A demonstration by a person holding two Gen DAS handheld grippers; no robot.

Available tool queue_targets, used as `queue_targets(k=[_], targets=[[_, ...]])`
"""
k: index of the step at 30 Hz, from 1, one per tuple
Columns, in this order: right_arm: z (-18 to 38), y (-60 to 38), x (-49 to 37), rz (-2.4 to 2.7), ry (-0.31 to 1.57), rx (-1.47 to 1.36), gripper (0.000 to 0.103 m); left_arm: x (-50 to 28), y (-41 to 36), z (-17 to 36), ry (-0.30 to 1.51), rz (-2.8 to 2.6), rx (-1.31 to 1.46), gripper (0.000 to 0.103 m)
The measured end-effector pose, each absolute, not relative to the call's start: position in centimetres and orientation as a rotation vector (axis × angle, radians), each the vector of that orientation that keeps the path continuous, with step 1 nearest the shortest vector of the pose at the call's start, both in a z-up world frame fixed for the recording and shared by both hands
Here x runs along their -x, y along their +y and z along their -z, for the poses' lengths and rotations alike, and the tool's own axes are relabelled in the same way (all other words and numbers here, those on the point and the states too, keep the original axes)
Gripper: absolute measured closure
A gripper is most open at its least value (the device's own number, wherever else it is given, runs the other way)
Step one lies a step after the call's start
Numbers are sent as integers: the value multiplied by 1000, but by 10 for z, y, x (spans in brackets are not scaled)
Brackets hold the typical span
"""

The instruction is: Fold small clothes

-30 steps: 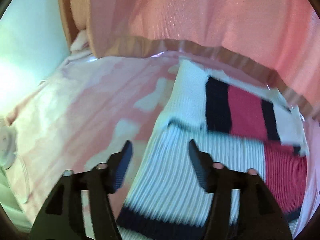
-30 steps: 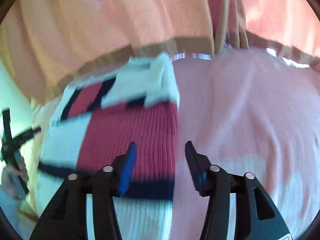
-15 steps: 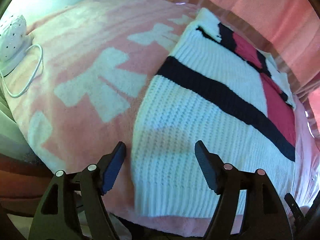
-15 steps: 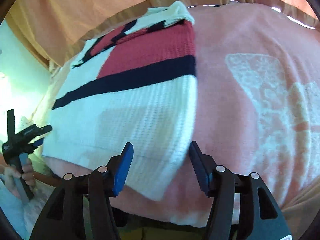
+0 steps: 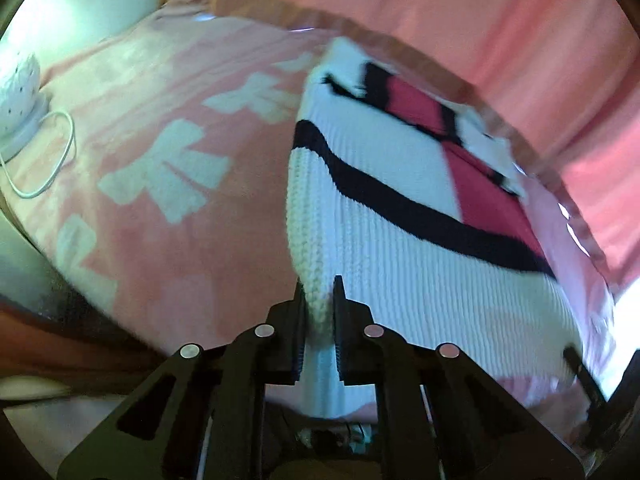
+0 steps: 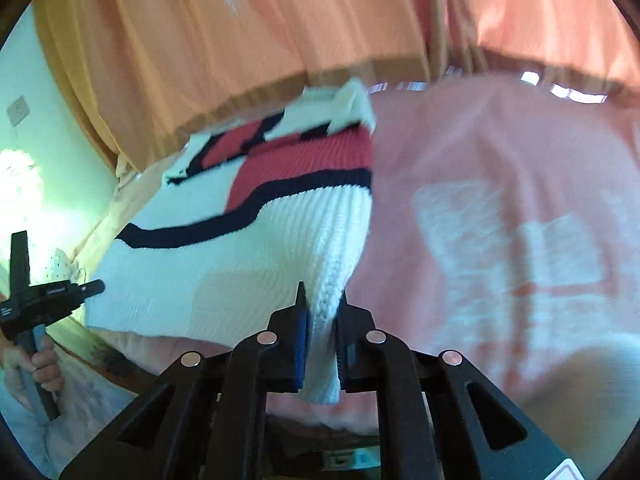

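A white knit sweater (image 5: 400, 216) with navy stripes and red blocks lies on a pink blanket (image 5: 168, 208); it also shows in the right wrist view (image 6: 224, 256). My left gripper (image 5: 318, 304) is shut on the sweater's near left hem corner. My right gripper (image 6: 322, 312) is shut on the near right hem corner. The left gripper and the hand holding it show at the left edge of the right wrist view (image 6: 40, 300). The sleeves look folded in at the far end.
Pink-orange curtains (image 6: 280, 20) hang behind the bed. A white dotted lamp (image 5: 16, 80) with a white cord (image 5: 52, 160) sits at the blanket's left edge. The bed's near edge runs just below both grippers.
Both grippers were open above the hem half a second ago; now each has closed on a hem corner and the corners are slightly lifted.
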State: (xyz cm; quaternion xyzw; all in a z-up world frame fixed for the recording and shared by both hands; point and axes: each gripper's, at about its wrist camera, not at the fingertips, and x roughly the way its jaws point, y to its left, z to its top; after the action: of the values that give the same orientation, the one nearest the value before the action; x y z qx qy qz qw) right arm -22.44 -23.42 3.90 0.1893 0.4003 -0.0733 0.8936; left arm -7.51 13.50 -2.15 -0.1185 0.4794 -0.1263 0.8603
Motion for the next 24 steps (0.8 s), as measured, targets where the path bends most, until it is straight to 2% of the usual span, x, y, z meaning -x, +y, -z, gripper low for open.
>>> queue_targets(k=[7,13,18,22,24], targets=[[-74,-257,311,182,832,-347,93,186,114,-10,968,392,166,93],[-97,-238,388,152,862,-293,93,261,118,-39,894,432,143,93],[-145,-243,371,132,698,-256,93,240,116,-88,741,443,172,93],[-156,-276,291,129,592,-279,92,168,91,-114,627,406,122,92],[-144,-295,236,127,606,-314,92,112,72,-112,631,376,113,92]])
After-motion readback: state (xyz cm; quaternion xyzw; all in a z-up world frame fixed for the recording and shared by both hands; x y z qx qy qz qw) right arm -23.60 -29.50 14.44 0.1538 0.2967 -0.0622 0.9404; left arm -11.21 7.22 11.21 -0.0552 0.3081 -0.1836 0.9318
